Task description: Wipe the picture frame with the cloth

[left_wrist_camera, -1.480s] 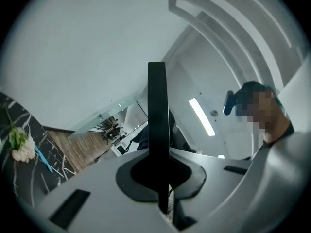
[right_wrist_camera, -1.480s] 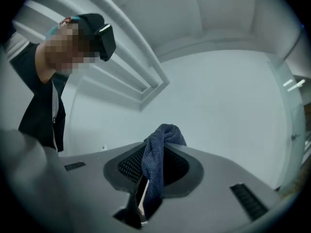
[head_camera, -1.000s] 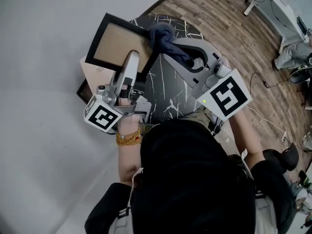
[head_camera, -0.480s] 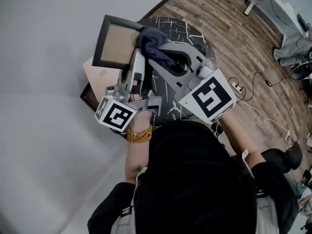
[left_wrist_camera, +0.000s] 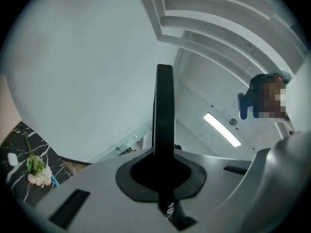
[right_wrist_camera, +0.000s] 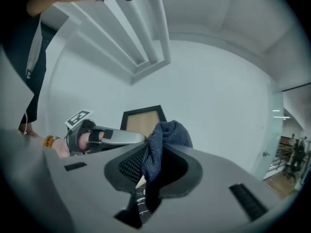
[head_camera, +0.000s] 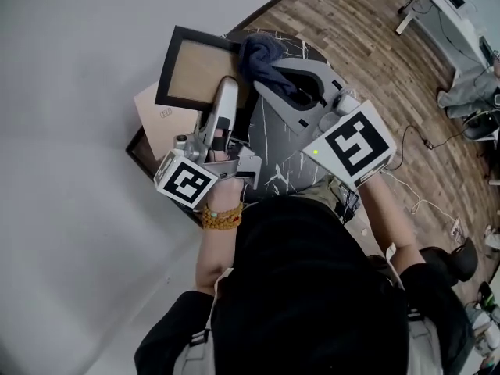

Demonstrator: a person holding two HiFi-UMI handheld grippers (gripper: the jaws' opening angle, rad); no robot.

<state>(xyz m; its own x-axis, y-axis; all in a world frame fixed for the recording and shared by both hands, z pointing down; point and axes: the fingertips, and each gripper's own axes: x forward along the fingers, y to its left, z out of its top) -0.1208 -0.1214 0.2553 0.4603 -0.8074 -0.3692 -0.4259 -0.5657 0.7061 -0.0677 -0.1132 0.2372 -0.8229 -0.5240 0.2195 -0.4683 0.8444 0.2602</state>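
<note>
The picture frame (head_camera: pixel 195 67), black-edged with a tan middle, stands raised over the far-left rim of the round black marble table (head_camera: pixel 273 151). My left gripper (head_camera: pixel 229 94) is shut on the frame's near right edge. In the left gripper view the frame (left_wrist_camera: pixel 164 106) shows edge-on as a black bar clamped between the jaws of that gripper (left_wrist_camera: pixel 164 176). My right gripper (head_camera: pixel 272 75) is shut on a bunched dark blue cloth (head_camera: pixel 262 55), which touches the frame's top right corner. In the right gripper view the cloth (right_wrist_camera: pixel 163 140) hangs from the gripper (right_wrist_camera: pixel 146 176) in front of the frame (right_wrist_camera: pixel 142 119).
A tan box (head_camera: pixel 158 116) and a dark tray (head_camera: pixel 139 151) lie under the frame at the table's left. White flowers (left_wrist_camera: pixel 38 171) rest on the marble top. Wood floor with cables (head_camera: pixel 422 198) runs to the right; a white wall lies to the left.
The cloth slid left onto the frame's right edge, then back right to its top corner. The left gripper kept its hold on the frame.
</note>
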